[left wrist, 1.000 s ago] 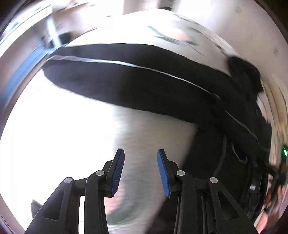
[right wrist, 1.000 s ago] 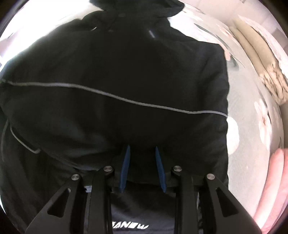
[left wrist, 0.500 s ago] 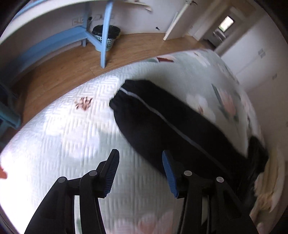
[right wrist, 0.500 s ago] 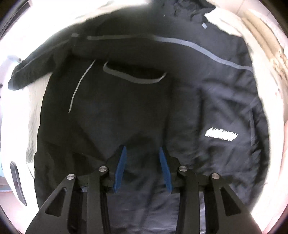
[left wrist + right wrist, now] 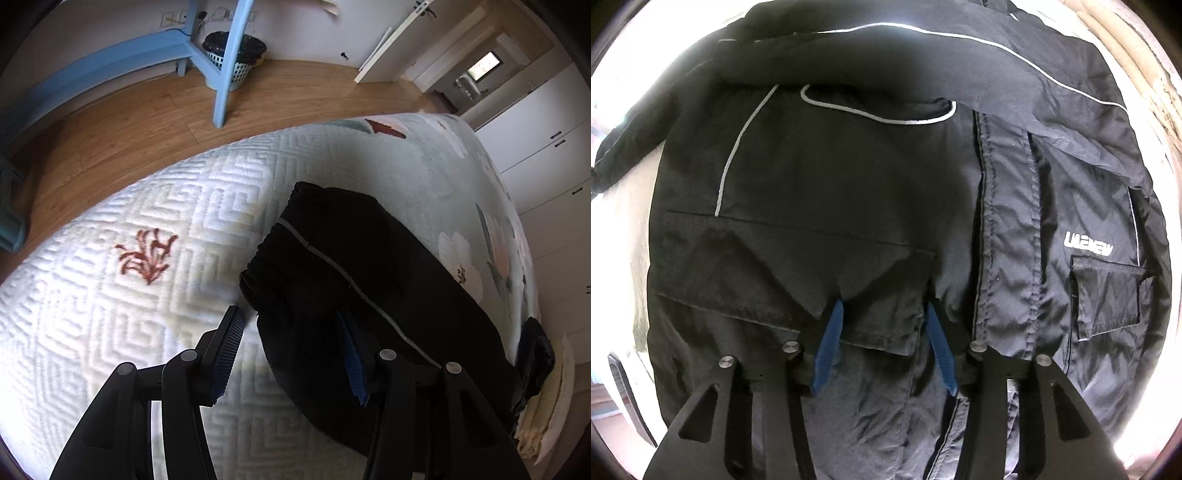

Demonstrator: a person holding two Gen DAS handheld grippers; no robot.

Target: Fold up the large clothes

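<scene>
Jacket (image 5: pixel 849 192): black woven synthetic cloth, faint sheen, finely creased; grey reflective piping; white printed logo (image 5: pixel 1087 249).
Sleeve (image 5: pixel 351 280): same black cloth, matt, cuff gathered.
Bedcover (image 5: pixel 122 314): white plush textile, raised geometric relief, soft nap; far part smoother, floral print.
Floor (image 5: pixel 147 122): wood planks, satin finish.
Table frame (image 5: pixel 225 74): painted light blue, smooth.
Waste basket (image 5: pixel 231 59): perforated white plastic, glossy black liner.
Left gripper (image 5: pixel 291 354), right gripper (image 5: pixel 882 347): matt black plastic, metal pins, blue ribbed pads.
</scene>
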